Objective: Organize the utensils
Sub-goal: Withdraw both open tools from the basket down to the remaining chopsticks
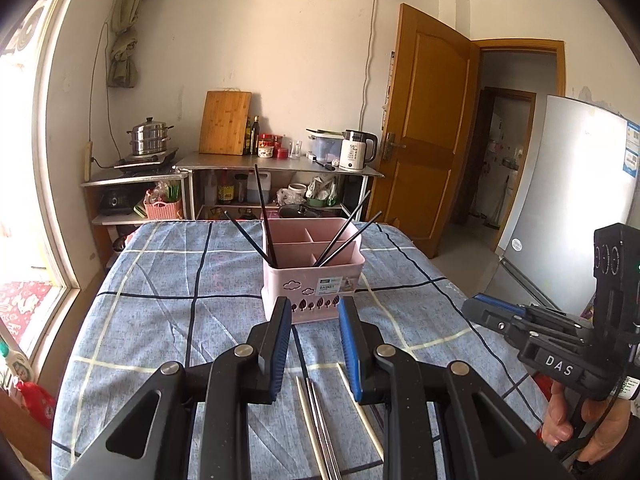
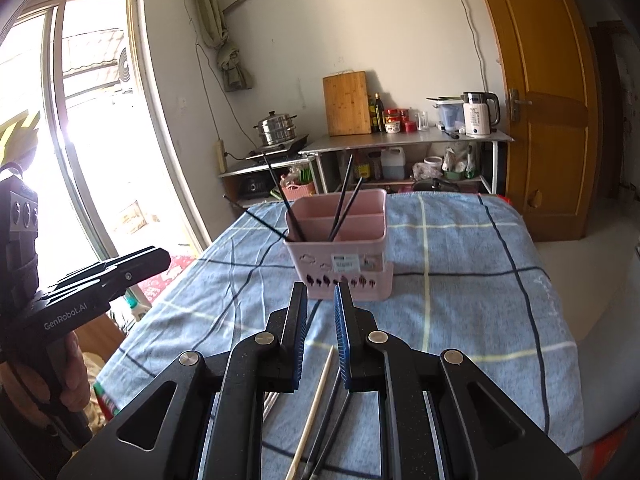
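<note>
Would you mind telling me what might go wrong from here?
1. The loose chopsticks lie close together on the soft tablecloth; the left gripper may pinch two, or cloth.
2. The black chopsticks lean outward from the pink basket; an approaching gripper could knock them.

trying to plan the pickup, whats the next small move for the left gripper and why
Probably lower the left gripper onto the chopsticks on the cloth beneath it: its jaws stand apart and empty, while the pink basket ahead already holds black ones.

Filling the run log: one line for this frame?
pink plastic divided basket: four black chopsticks | loose chopsticks: on checked cloth | both fingers: empty
</note>
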